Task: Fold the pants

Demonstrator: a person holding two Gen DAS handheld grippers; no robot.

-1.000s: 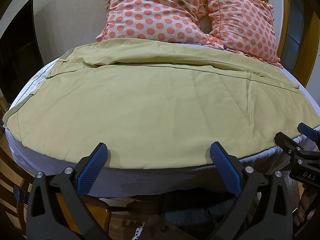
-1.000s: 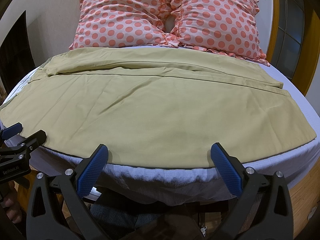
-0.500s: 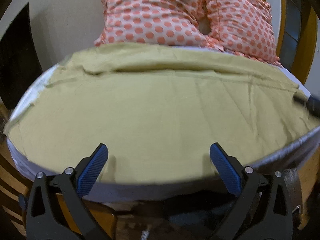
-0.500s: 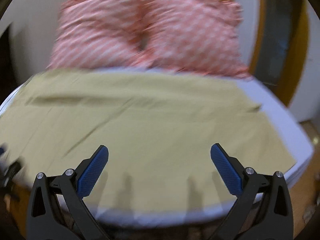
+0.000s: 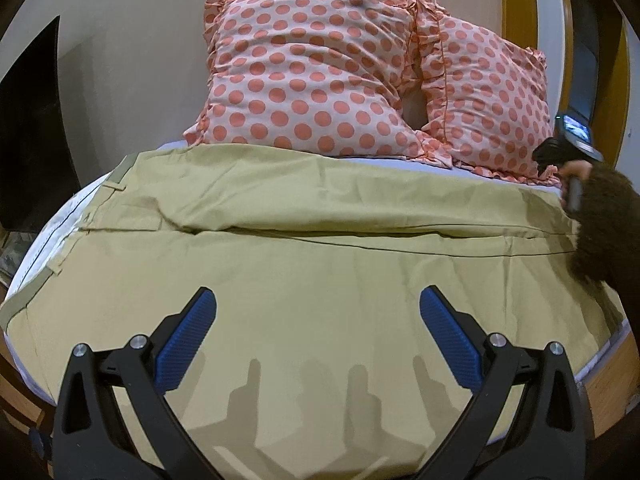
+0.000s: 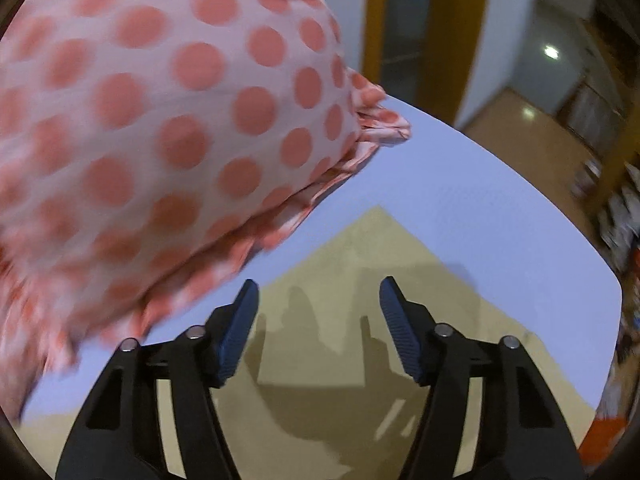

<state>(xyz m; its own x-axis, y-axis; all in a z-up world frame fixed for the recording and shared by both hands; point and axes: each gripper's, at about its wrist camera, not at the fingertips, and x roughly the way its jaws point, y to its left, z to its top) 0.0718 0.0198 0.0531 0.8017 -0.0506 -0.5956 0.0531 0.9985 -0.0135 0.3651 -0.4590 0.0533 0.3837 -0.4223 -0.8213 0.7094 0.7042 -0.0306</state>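
Khaki pants [image 5: 320, 264] lie spread flat across the bed, waistband at the left, legs running right, the far leg lying over the near one along a seam. My left gripper [image 5: 316, 316] is open and empty, hovering over the near leg. My right gripper [image 6: 316, 308] is open and empty, just above the far hem corner of the pants [image 6: 372, 248], next to the pillow. In the left wrist view the right gripper's handle and the person's sleeve [image 5: 600, 216] show at the far right over the hem end.
Two pink polka-dot pillows [image 5: 312, 80] lean on the wall at the head of the bed; one is close to the left of my right gripper [image 6: 140, 128]. A pale sheet [image 6: 480, 208] covers the bed. The wooden bed frame [image 5: 612, 380] edges the right side.
Both grippers moved forward from the near bed edge over the pants. The right gripper swung far right to the hem corner by the pillow and its jaws narrowed. The pants have not moved.
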